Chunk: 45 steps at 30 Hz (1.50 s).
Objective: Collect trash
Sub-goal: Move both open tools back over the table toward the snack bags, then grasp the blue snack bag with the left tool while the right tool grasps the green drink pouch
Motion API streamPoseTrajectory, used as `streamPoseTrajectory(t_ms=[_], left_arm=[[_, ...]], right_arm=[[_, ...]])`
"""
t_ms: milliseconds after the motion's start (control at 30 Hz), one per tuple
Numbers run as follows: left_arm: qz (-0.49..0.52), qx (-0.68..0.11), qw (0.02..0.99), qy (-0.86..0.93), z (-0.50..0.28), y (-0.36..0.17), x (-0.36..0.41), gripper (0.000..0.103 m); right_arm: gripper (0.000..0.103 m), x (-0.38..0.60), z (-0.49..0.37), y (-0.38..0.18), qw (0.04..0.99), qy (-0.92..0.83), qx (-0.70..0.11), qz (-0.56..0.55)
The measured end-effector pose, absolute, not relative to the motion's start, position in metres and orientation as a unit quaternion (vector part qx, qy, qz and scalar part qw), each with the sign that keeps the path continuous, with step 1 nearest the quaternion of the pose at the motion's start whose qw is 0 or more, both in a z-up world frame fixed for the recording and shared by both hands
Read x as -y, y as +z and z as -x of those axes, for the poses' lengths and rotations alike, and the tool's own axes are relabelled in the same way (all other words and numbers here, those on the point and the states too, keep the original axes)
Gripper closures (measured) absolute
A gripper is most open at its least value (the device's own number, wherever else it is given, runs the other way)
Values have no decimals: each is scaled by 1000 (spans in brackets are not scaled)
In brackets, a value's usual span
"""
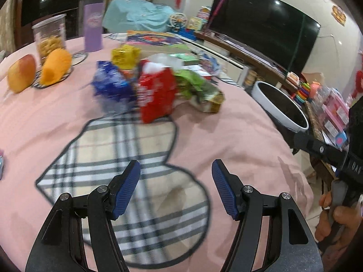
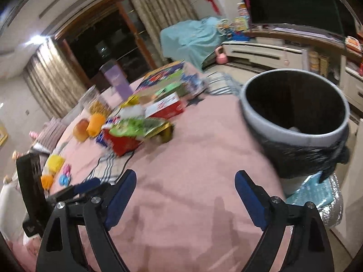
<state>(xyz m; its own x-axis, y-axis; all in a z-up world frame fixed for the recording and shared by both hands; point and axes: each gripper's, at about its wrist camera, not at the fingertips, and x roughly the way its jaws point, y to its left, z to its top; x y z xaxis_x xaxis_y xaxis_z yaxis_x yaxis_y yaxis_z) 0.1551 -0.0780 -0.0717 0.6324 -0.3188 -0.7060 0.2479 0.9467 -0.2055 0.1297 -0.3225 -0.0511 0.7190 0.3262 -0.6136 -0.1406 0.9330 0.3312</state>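
Hovering above the tablecloth [image 1: 226,122]: left claw [image 1: 176,172] (jaws apart, empty).

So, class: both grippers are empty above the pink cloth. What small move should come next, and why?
Probably bring the open left gripper forward to the red packet at the near edge of the wrapper pile: nothing is between either gripper's fingers, and the bin stands open beside the table for the drop.

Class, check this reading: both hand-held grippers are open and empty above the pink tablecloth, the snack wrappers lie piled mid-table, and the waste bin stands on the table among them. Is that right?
Not quite. The waste bin does not stand on the table: the right wrist view shows it beside the table's edge, off the pink tablecloth. The rest holds: left hand-held gripper and right hand-held gripper are open and empty, and the wrappers lie piled mid-table.
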Motion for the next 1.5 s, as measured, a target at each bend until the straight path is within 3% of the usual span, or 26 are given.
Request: streamPoseTrajectory(t_ms=[400,1100,1400,1467,1500], left_arm=[[81,-405,904,-109,-162,-71,22,21],[166,-414,890,-94,-242,-57,-19,21],[144,-431,884,-109,-274,-74,3,22],[133,-440,882,-108,-275,-82,6,36],[134,-441,880,-114,-273,-84,7,46]], right_arm=[[3,259,-149,-58,915,183,-357,-36],[2,233,-215,-60,919,206,-332,46],[5,223,-240,-61,920,211,-325,54],[19,224,-243,-62,921,208,-327,46],[40,224,-244,-63,920,206,-332,41]])
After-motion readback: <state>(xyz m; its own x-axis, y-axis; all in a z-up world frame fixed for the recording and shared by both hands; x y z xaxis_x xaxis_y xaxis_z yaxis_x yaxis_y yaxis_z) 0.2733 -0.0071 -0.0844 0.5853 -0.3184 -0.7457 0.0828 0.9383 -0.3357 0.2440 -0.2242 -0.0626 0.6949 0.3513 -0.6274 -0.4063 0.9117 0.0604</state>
